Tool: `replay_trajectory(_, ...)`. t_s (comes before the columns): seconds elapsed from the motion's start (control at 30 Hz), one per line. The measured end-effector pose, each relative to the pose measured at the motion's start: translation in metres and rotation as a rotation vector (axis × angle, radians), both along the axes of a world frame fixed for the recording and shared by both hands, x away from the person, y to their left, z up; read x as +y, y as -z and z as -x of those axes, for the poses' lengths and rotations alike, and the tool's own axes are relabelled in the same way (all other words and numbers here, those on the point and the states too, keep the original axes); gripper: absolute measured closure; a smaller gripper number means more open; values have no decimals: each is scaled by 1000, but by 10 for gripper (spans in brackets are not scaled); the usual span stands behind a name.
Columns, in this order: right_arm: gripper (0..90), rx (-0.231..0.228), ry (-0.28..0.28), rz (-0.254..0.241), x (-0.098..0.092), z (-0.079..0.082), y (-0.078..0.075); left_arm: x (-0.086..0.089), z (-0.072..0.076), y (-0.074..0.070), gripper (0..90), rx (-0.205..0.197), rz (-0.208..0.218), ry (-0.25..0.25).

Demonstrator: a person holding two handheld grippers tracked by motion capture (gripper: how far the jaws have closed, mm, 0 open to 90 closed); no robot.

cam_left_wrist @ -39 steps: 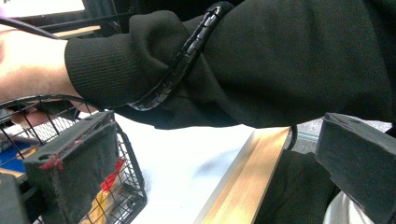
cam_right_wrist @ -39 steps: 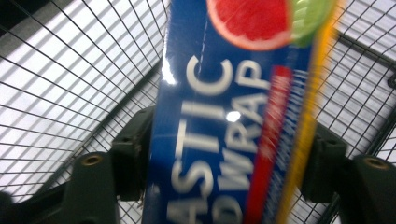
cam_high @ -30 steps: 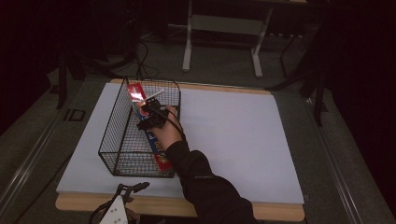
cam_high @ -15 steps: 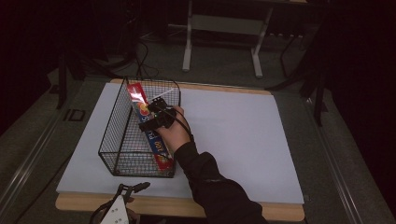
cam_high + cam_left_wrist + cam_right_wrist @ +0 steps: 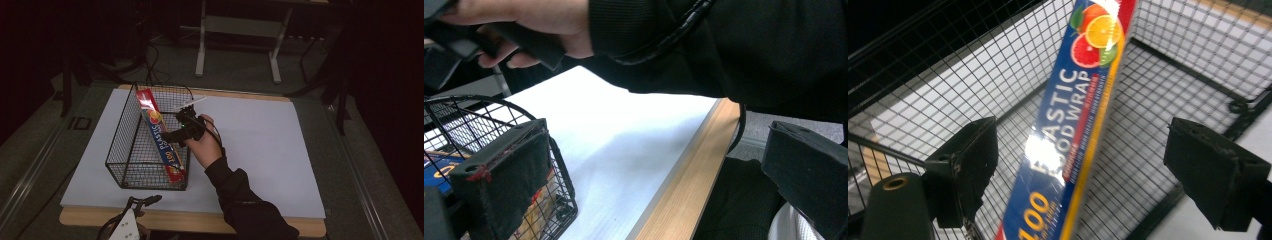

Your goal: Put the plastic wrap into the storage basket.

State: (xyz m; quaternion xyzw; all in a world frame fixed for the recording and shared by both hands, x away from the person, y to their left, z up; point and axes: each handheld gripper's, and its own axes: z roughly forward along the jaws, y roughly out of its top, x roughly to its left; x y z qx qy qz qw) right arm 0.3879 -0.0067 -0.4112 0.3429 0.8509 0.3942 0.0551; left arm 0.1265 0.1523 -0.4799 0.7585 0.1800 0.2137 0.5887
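- Waiting at near table (image 5: 260,150) edge: left gripper (image 5: 131,216), jaws wide apart, nothing held.
- Right gripper (image 5: 186,131) by basket (image 5: 120,150) rim, jaws spread, empty.
- Plastic wrap box (image 5: 1073,130) leaned inside basket; placing looked done, prob. only withdrawal left.

A dim lab or recording studio rather than a home. A wood-edged table topped with a white sheet (image 5: 260,145) stands on grey carpeted floor (image 5: 235,75). Beyond the table's far edge stands a grey metal frame with two legs (image 5: 237,47), with black cables (image 5: 150,60) trailing on the floor to its left. Around the table, the surroundings fall into darkness.
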Motion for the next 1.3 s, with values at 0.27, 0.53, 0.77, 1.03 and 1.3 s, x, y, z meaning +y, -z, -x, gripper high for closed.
replay_trajectory(0.27,136,-27,25,-8,-37,8,-7,-3,-1,1,1,6,-19,8)
replay_trajectory(0.53,136,-20,50,-5,-74,17,-1,-3,-2,2,1,6,-25,5)
replay_trajectory(0.77,137,-44,61,2,-101,26,4,-3,-2,2,1,9,-23,3)
replay_trajectory(1.03,137,-44,57,8,-124,36,21,-4,-2,2,1,10,-25,3)
replay_trajectory(1.3,136,-26,51,19,-143,46,41,-4,-2,3,1,10,-25,2)
